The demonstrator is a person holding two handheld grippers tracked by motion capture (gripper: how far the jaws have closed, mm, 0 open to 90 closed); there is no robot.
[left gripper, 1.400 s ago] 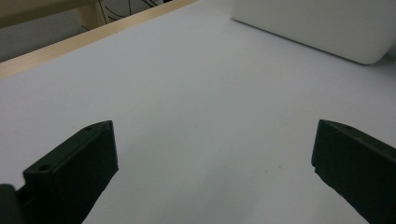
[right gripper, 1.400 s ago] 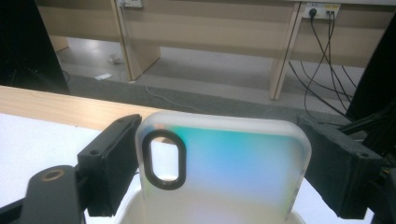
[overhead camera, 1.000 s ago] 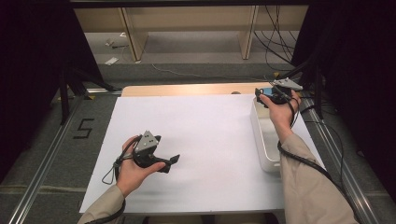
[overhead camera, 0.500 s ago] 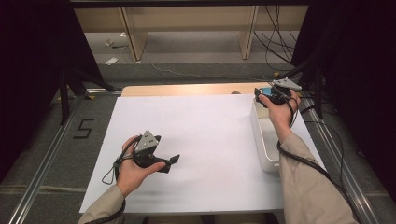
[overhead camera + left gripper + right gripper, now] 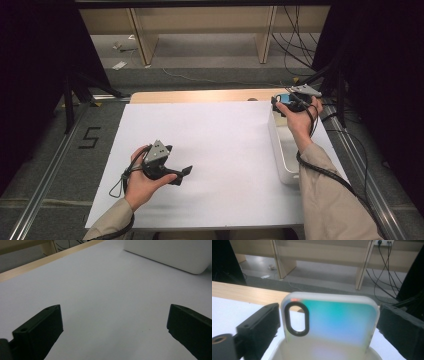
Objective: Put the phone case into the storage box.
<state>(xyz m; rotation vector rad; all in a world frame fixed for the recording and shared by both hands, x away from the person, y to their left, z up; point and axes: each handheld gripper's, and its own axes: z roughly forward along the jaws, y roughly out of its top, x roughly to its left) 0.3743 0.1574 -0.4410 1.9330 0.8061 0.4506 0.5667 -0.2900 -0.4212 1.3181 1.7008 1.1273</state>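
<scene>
One sign can be read — a large black numeral "5" [image 5: 90, 137] — and it stands on the grey carpeted floor [image 5: 55, 165] left of the white-covered table [image 5: 225, 150].

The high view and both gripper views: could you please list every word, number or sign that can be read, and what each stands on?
"5": black figure on the grey floor left of the white table sheet.
The iridescent blue-green phone case over the white bin: no lettering readable.
Nothing else legible.
</scene>
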